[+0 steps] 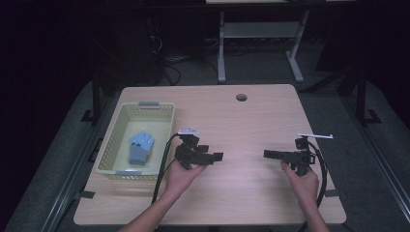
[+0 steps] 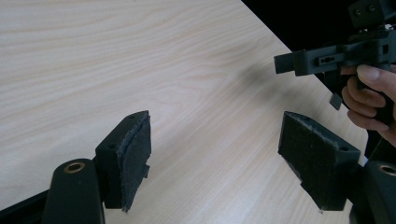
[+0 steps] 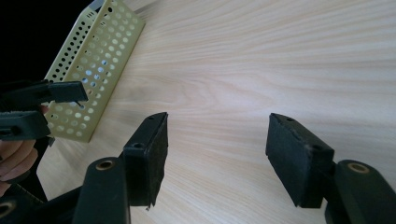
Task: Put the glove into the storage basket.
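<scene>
- Tongs in my left hand (image 1: 218, 156), centre of the high view: jaws wide apart, nothing between them, just bare bench (image 1: 251, 121).
- Tongs in my right hand (image 1: 267, 153), right of centre: jaws also apart and empty, pointing toward the left pair.
- Yellow perforated basket (image 1: 167, 126) at the frame's left, holding a blue folded cloth (image 1: 140, 147).
</scene>
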`<state>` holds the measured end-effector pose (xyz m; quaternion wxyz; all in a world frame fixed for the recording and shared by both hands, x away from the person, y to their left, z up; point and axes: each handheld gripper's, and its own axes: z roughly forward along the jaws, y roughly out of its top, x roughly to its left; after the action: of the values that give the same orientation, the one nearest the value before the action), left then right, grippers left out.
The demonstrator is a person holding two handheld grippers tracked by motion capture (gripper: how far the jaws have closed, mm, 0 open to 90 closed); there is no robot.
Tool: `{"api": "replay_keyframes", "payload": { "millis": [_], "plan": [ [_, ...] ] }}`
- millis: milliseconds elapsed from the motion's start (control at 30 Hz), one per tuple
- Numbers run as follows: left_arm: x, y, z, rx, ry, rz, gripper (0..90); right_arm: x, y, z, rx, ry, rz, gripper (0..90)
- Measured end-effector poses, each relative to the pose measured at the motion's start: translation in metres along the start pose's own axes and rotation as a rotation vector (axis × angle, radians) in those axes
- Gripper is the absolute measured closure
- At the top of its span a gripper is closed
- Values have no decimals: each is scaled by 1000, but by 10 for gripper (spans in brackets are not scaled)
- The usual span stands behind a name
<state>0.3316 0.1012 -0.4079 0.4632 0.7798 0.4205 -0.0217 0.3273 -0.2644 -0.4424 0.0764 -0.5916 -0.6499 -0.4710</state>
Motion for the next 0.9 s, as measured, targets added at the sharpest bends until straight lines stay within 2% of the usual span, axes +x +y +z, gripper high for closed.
{"api": "replay_keyframes", "payload": {
  "millis": [500, 900],
  "plan": [
    [-2, -19, 10, 33, 0, 12, 248, -19, -13, -13, 3, -26, 28, 363],
    [-6, -30, 16, 42, -17, 24, 248, -30, -24, -26, -8, -38, 38, 356]
  ]
}}
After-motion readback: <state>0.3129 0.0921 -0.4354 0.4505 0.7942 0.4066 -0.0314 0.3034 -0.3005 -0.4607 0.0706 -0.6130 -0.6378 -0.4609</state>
